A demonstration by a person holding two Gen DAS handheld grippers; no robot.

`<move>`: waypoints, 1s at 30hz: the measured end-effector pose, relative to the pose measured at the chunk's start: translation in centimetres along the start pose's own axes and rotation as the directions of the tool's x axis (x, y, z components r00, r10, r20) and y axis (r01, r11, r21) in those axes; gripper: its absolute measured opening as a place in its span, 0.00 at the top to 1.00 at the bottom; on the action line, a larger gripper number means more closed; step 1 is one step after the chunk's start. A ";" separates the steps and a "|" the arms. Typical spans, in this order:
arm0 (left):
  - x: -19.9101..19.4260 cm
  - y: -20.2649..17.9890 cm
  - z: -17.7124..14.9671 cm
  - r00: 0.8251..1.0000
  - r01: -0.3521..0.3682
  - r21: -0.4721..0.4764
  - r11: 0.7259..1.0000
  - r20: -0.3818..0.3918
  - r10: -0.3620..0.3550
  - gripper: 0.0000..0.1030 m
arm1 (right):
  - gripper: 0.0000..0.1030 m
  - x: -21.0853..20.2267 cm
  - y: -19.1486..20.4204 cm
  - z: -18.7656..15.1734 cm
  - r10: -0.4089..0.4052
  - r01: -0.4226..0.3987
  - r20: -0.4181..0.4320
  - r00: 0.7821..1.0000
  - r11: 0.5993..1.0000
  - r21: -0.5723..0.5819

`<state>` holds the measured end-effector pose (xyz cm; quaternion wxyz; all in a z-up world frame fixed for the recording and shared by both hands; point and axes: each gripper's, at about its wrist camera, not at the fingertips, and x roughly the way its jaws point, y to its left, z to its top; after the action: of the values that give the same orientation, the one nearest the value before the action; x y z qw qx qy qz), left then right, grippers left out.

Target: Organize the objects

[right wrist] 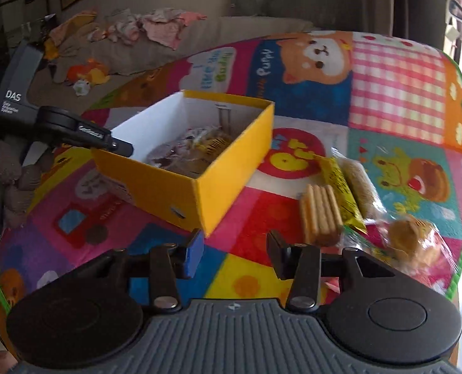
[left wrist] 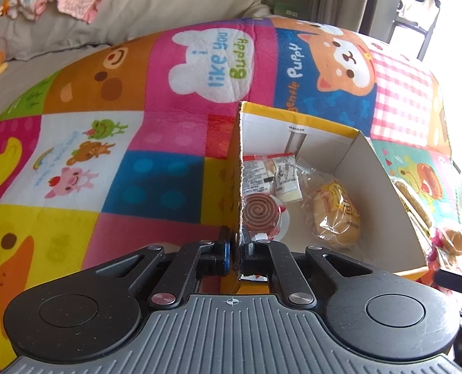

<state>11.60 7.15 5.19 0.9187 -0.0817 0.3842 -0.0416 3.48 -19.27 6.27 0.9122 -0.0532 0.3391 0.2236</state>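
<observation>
Left gripper (left wrist: 235,251) clamping box (left wrist: 239,168) wall, snacks (left wrist: 335,215) inside

The box (left wrist: 383,180) is cardboard, glossy yellow outside, matt white inside, with raw corrugated edges. The blanket (left wrist: 175,143) beneath is soft, fuzzy printed cloth. Snacks sit in crinkly clear plastic wrap: a bun (left wrist: 337,218) in the box, crackers (right wrist: 321,215) outside. The left gripper (left wrist: 234,249) is matt black plastic with shiny metal rivets and a ribbed grey base.

Box contents (right wrist: 193,149) blurred, indistinct
</observation>
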 end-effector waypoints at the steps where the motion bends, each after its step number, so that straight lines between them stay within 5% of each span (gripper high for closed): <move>1: 0.1 0.0 0.0 1.000 0.002 -0.007 1.000 0.003 -0.002 0.93 | 0.61 0.5 0.9 0.5 -0.002 0.003 0.013 1.000 1.000 -0.027; 13: 1.1 0.2 0.7 1.000 0.016 -0.055 0.998 0.022 -0.015 0.91 | 0.66 3.3 2.1 3.8 -0.041 0.043 0.047 0.998 0.999 -0.025; 19: 1.2 0.4 0.7 0.999 0.022 -0.058 0.998 0.024 -0.021 0.91 | 0.44 -0.8 -4.2 3.5 -0.161 0.149 0.080 0.984 0.978 0.143; 24: 1.2 0.4 0.7 0.999 0.024 -0.061 0.998 0.025 -0.022 0.90 | 0.33 -3.7 -12.9 1.6 -0.281 0.246 0.010 0.960 0.856 0.455; 30: 1.2 0.4 0.7 0.999 0.024 -0.062 0.998 0.025 -0.022 0.90 | 0.33 -2.3 -18.9 -2.0 -0.197 0.199 -0.089 0.976 0.659 0.725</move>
<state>12.91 7.48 4.73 0.9197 -0.1151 0.3734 -0.0392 9.14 -37.51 5.22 0.8758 0.2778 0.3936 -0.0306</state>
